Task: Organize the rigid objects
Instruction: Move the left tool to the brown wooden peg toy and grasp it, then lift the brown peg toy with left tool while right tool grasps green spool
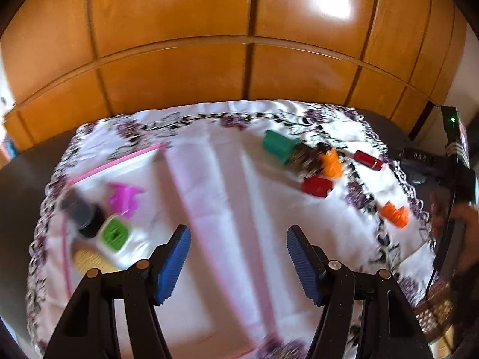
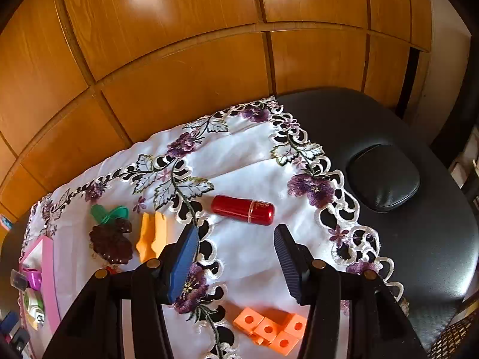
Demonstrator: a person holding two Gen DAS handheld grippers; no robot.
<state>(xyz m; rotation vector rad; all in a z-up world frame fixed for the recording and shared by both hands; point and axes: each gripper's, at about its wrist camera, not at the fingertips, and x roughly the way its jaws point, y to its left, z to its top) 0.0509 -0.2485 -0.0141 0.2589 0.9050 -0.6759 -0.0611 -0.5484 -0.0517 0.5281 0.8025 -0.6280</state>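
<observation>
My left gripper (image 1: 238,264) is open and empty above the middle of the white embroidered cloth (image 1: 227,209). To its left a pink-edged clear bag (image 1: 113,161) holds a purple piece (image 1: 124,199), a dark cylinder (image 1: 80,211) and a white-and-green block (image 1: 115,236). At the far right lie a green piece (image 1: 280,146), an orange piece (image 1: 330,164), red items (image 1: 317,186) and an orange block (image 1: 395,213). My right gripper (image 2: 236,264) is open and empty, just short of a red cylinder (image 2: 242,209). An orange studded block (image 2: 271,329) lies below it. A dark grape-shaped piece (image 2: 112,240), an orange piece (image 2: 152,236) and a green piece (image 2: 109,212) lie left.
The cloth covers a black padded table (image 2: 419,239) with a cushioned plug (image 2: 384,176). Wooden wardrobe doors (image 1: 239,45) stand behind it. The right-hand gripper's body (image 1: 455,161) and a hand show at the right edge of the left wrist view.
</observation>
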